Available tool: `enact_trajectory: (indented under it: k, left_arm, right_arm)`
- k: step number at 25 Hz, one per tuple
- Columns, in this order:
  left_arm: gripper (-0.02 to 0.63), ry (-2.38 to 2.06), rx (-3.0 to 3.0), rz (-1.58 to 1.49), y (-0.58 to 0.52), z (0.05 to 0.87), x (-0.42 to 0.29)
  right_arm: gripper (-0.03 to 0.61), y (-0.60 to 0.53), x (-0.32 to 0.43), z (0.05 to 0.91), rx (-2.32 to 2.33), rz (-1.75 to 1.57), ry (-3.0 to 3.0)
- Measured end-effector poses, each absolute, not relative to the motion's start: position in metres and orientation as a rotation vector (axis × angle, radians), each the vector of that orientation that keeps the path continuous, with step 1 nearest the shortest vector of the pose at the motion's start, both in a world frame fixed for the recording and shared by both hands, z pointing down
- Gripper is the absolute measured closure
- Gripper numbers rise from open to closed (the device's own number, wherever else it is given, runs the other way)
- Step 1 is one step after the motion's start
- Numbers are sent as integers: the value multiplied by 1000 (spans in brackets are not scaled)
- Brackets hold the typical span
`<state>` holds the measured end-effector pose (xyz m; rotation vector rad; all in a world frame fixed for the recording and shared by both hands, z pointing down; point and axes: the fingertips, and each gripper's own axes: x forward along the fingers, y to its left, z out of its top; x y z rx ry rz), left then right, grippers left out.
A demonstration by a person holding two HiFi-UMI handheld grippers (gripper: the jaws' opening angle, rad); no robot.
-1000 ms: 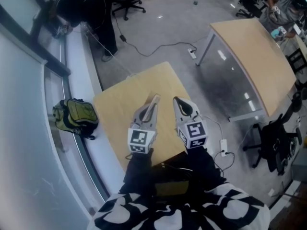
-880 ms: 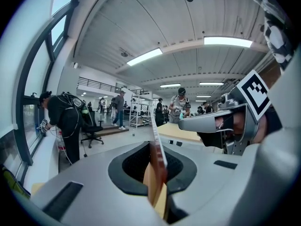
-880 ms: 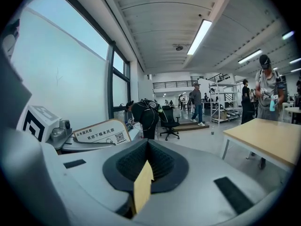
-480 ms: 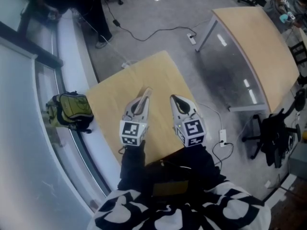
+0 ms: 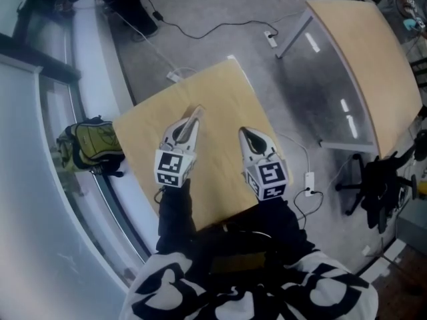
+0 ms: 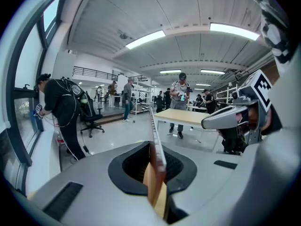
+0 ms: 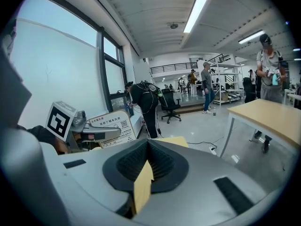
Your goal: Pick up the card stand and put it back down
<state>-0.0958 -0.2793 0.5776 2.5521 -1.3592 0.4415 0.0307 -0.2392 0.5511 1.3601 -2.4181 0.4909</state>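
One card stand (image 7: 111,125) sits clamped in the jaws of the left gripper (image 5: 191,117). In the left gripper view it shows edge-on, as a thin strip rising between the clenched jaws. The right gripper view shows its white printed face with a small square code. It stands upright, out past the near part of the pale wooden desk (image 5: 143,142). No view shows whether its foot touches the desk.

The right gripper (image 5: 248,135) hangs beside the left one, a little apart from it and over the same desk. Its jaws are clenched together with nothing between them.

A green backpack (image 5: 87,145) lies on the ledge under the window, just left of the desk. On the grey floor to the right, a white power strip (image 5: 309,181) trails a dark cable. A black office chair (image 5: 377,182) stands beyond it, below a larger wooden desk (image 5: 363,52). In the left gripper view, a person in black (image 6: 59,105) bends towards the window, and several more people stand farther back in the hall.
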Motion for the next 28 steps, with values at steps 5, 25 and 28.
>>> enact_trajectory:
  k: [5,25,28]
  left_arm:
    - [592,-1254,2595,514,-302,598,-102]
    - [592,-720,2697,534,-327,680,-82]
    - [592,-662,2712,522,-322,684,-79]
  right_arm:
    - [555,-255,32,567,1355,527,-2390]
    - [555,-279,5,613,1227,635,-2368]
    - [555,-277,3,618,1213,645,-2361]
